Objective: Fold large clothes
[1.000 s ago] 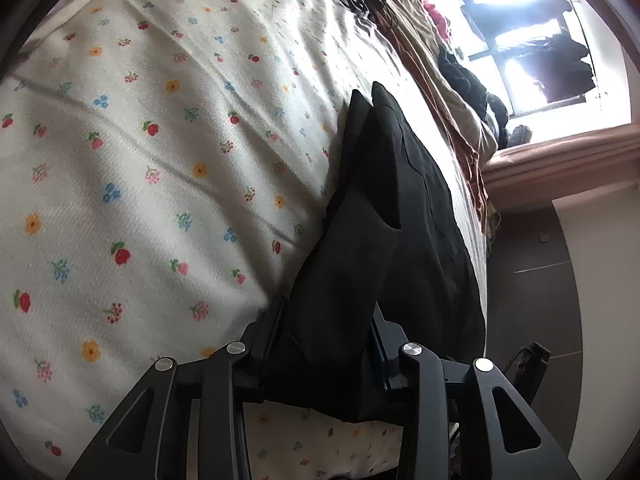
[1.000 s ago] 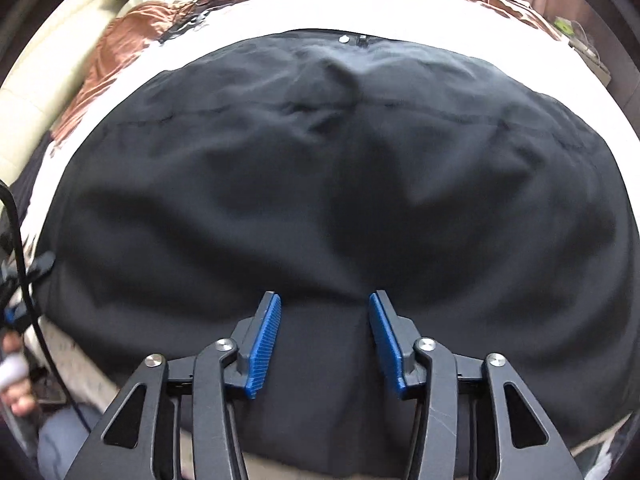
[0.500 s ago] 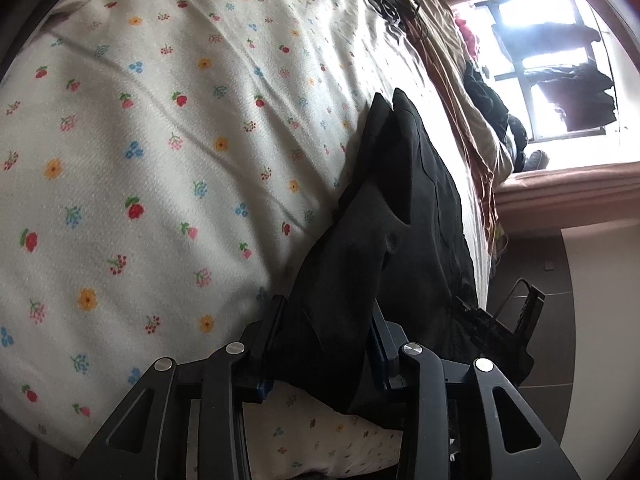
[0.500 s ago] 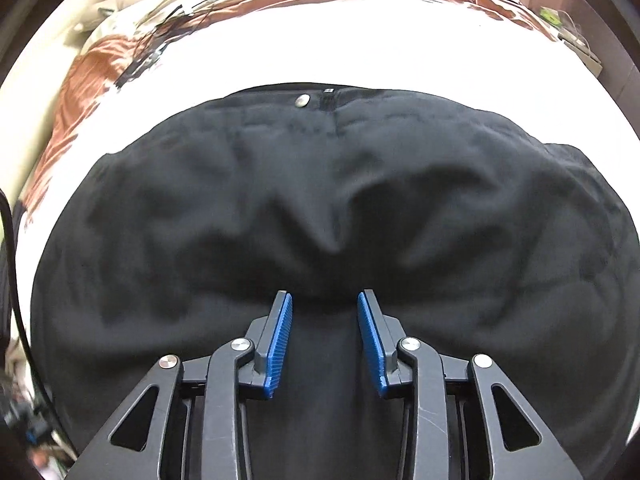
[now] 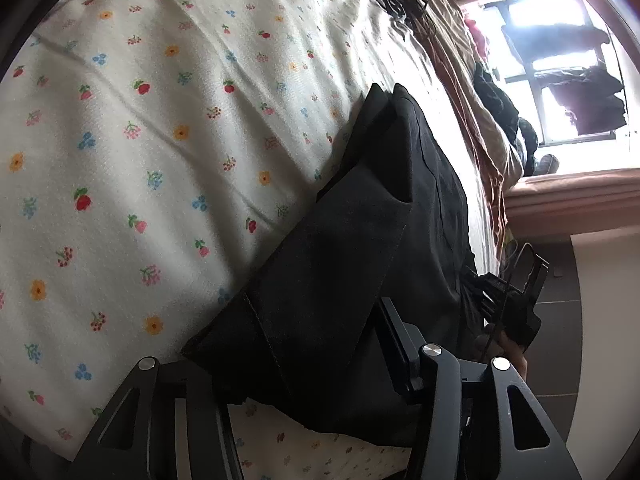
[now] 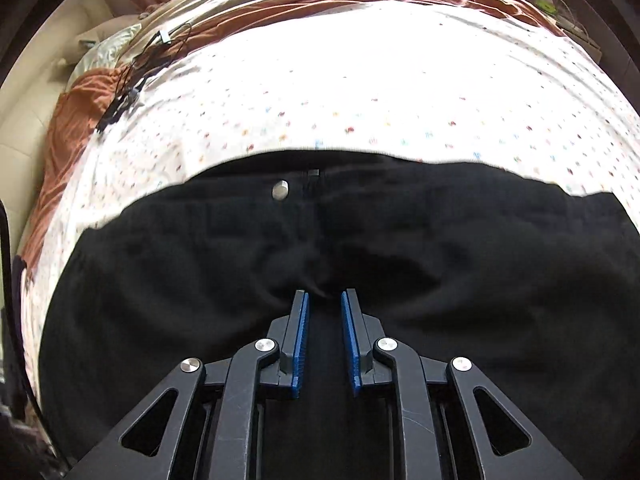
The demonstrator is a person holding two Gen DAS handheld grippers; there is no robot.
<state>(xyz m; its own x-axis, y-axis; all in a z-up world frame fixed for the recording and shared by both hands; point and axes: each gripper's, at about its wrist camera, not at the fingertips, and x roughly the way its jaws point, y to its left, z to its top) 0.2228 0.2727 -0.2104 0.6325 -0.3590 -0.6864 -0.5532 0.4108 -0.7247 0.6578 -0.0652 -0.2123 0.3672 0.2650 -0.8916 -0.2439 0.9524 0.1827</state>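
Since a second ago the right hand-held gripper (image 6: pixel 324 300) has slid back along the trousers (image 6: pixel 320 264), so that the waistband with its silver button (image 6: pixel 280 190) now sits mid-view with much more floral sheet (image 6: pixel 360 92) beyond it, and the left hand-held gripper (image 5: pixel 316 332) has widened around the cloth it carried. Black and matte, the trousers lie spread across the bed, softly wrinkled, the zip pull just right of the button. In the right wrist view the blue pads (image 6: pixel 301 336) stand narrow and are closing, with a small pucker of black cloth just ahead of the tips and the fabric lying beneath them; whether the pads pinch it I cannot tell. In the left wrist view the trousers (image 5: pixel 360 248) appear as a folded band running from the fingers up across the sheet (image 5: pixel 160 140) near the bed's edge. Its jaws are opening, the thick fold still lies between them, and the left pad is hidden by the cloth, so a grip cannot be confirmed. Beyond lie a rust-coloured blanket (image 6: pixel 68 120) and some black cables (image 6: pixel 136 68).
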